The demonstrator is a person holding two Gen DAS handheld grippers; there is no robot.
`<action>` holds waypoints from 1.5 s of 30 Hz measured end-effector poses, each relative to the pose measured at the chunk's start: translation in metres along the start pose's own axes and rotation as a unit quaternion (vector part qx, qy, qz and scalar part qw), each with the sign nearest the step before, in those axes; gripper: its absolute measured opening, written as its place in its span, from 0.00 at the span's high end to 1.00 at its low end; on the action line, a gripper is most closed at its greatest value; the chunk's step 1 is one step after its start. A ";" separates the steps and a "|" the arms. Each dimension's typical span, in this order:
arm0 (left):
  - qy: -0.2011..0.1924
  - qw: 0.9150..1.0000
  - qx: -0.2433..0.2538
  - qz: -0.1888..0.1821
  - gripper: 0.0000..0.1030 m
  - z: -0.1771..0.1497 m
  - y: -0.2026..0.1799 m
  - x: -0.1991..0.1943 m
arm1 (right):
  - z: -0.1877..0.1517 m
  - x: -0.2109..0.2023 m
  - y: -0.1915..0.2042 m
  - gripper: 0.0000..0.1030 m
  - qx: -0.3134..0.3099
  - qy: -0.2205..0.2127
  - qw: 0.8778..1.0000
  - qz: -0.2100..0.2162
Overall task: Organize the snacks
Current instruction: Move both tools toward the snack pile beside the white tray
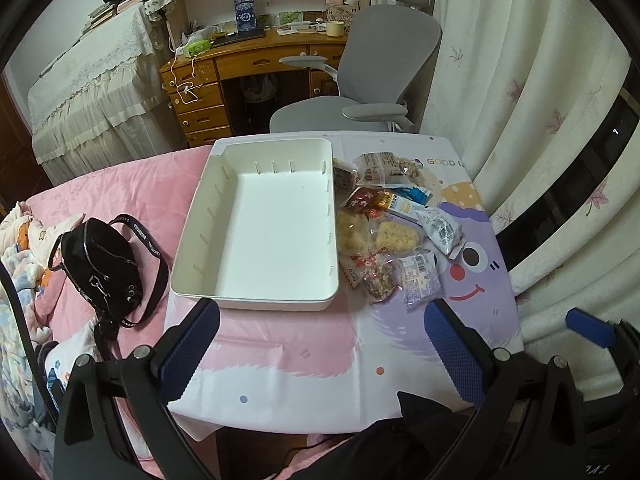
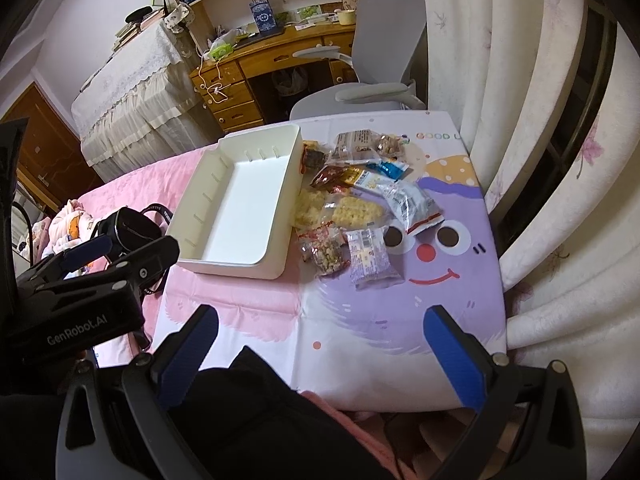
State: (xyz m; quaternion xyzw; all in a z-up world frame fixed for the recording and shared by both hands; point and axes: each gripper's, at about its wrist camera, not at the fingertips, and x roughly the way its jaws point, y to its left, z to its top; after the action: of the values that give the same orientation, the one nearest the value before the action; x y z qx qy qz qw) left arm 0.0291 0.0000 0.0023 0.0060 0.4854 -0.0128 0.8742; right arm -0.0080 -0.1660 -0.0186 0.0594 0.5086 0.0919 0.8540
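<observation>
Lowest in both frames, the left tongs [image 1: 322, 354] and right tongs [image 2: 320, 354] gape wide, released, gripping nothing. Beyond them, on the cartoon-covered desk [image 1: 280, 356], snack packets [image 1: 394, 224] lie heaped at centre right, just beside an empty white tray [image 1: 256, 220]. The packets look light, crinkly and slippery, with brittle contents; pinch a sealed edge. The nearest, a purple packet [image 2: 370, 258], runs lengthwise toward the viewer, as does the tray.
</observation>
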 end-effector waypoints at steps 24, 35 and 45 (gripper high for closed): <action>0.027 0.998 0.019 -0.044 0.01 0.018 0.019 0.021 | -0.002 -0.015 0.002 0.00 0.024 -0.052 0.994 -0.092; 0.046 0.995 0.042 -0.078 0.01 0.023 -0.002 0.039 | -0.010 -0.019 -0.018 0.00 0.056 -0.066 0.990 -0.110; 0.069 0.995 0.038 -0.065 0.01 0.037 -0.033 0.052 | 0.007 -0.010 -0.046 0.00 0.029 -0.078 0.994 -0.076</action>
State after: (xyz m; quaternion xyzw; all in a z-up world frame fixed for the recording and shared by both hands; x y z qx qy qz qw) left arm 0.0872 -0.0350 -0.0224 0.0083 0.5435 -0.0873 0.8348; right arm -0.0018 -0.2130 -0.0158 0.0520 0.4461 0.0067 0.8935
